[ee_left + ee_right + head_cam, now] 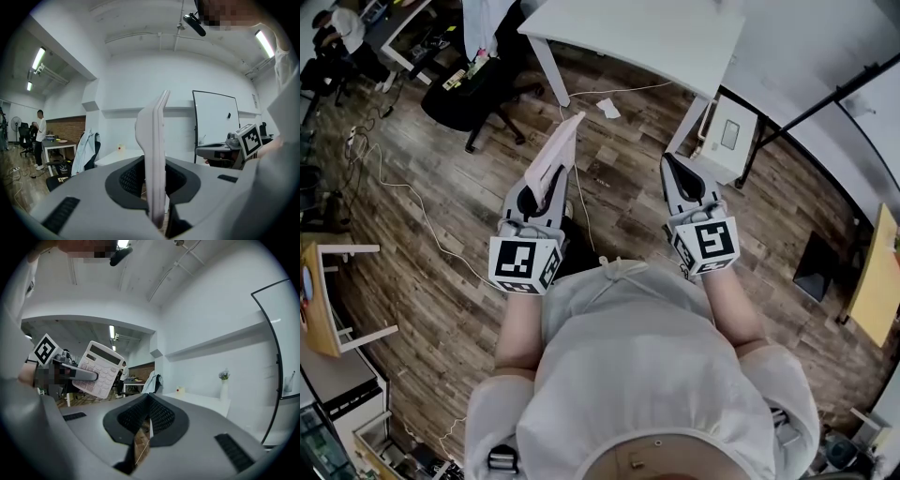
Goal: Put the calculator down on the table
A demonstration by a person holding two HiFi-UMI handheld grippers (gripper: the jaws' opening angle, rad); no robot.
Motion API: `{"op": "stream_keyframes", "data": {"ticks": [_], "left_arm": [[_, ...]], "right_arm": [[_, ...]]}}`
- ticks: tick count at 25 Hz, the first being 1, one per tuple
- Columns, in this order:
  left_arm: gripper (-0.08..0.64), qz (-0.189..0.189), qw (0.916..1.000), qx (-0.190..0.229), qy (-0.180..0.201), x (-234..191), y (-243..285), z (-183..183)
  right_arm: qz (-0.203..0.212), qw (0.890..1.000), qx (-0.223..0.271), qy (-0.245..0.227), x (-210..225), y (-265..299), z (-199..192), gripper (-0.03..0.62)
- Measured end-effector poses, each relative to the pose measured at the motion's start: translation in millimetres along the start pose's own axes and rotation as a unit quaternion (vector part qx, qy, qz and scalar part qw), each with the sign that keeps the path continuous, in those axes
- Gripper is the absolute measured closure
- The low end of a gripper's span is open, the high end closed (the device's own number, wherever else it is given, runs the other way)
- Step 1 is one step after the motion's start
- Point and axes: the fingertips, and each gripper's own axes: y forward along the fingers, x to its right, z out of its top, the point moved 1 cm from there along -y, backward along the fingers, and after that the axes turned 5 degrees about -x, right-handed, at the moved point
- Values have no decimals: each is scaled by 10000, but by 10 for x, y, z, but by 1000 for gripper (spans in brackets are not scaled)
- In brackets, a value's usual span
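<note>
**Calculator** [555, 155]: pale pink, held upright and edge-on in the left gripper [546, 190]. The jaws pinch its lower end, and most of its body projects forward past the fingertips. In the right gripper view its keypad faces the right gripper [673, 169].

**Right gripper:** level beside the left one and a little apart from it. Its jaws are pressed together with nothing between them.

**Stage:** the calculator is in the air in front of the person, so the grasp appears done. By this reading 2 steps are left: bringing it over the table and setting it down with a release.

**Surface:** a white table [656, 37] stands ahead of both grippers, beyond the calculator's tip and not yet beneath it.

**Room:** a wood-plank floor [441, 197] with loose cables lies under the grippers. An office chair [473, 94] stands ahead and to the left of the left gripper. A whiteboard [215, 117] stands ahead to its right.
</note>
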Motion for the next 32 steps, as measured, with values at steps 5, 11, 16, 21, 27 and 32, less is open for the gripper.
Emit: {"op": "stream_keyframes", "data": {"ticks": [5, 11, 16, 21, 27, 32], "left_arm": [[480, -89, 10000, -31, -25, -507, 317, 59], [480, -393, 9991, 58, -117, -1334, 877, 152], [480, -725, 9971, 101, -216, -2151, 1388, 280], [480, -1111, 9936, 57, -196, -2914, 1902, 417], [480, -1515, 9883, -62, -176, -3350, 2425, 461], [480, -1778, 9835, -267, -212, -3452, 2868, 387]], "right_arm": [[-75, 9999, -37, -74, -1, 589, 114, 589], [-300, 9993, -207, 106, -8, 1486, 215, 588], [-731, 9967, -324, 101, 29, 2307, 379, 588], [-1136, 9928, -369, 0, 26, 3051, 571, 588], [-1480, 9880, -440, -13, 103, 3614, 638, 588], [-1650, 9851, -484, -20, 279, 3923, 636, 588]]}}
